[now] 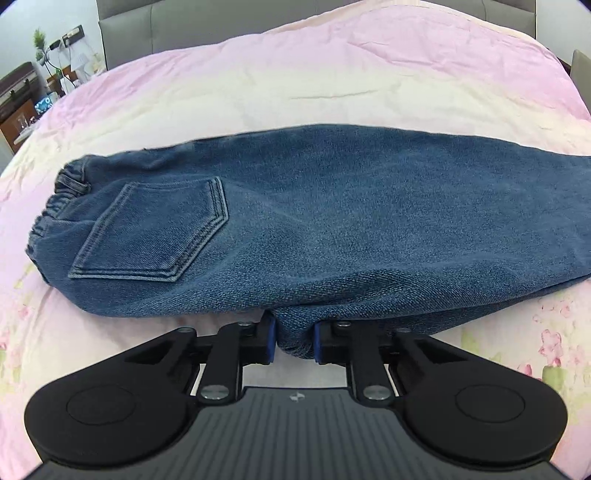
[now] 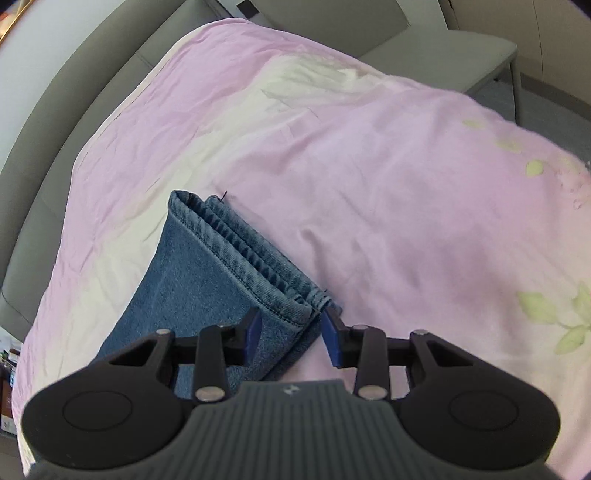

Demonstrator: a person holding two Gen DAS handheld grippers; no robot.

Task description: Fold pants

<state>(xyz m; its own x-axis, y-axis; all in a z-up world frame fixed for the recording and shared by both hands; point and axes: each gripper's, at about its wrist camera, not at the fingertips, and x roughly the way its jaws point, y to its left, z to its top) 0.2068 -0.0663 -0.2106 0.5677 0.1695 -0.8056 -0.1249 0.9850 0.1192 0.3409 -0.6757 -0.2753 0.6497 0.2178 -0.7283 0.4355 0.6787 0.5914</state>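
The left tongs (image 1: pixel 293 341) are nearly closed, their blue pads (image 1: pixel 271 339) pinching a bunched fold at the near edge of the jeans (image 1: pixel 332 221). The right tongs (image 2: pixel 291 330) stand partly open over the leg end of the same jeans (image 2: pixel 207 280); their left pad (image 2: pixel 253 330) is over the denim by the hem (image 2: pixel 243 254), the right pad (image 2: pixel 332 341) is clear of the cloth over the bedcover, and nothing is gripped.

The jeans lie flat across the bed, folded lengthwise with one leg on the other. In the left wrist view the elastic waistband (image 1: pixel 61 199) is at the left, with a back pocket (image 1: pixel 155 236) facing up. The two stacked hems show in the right wrist view. Beneath them is a wrinkled pink bedcover (image 1: pixel 295 74) with a flower print, and behind it a grey padded headboard (image 1: pixel 166 26).
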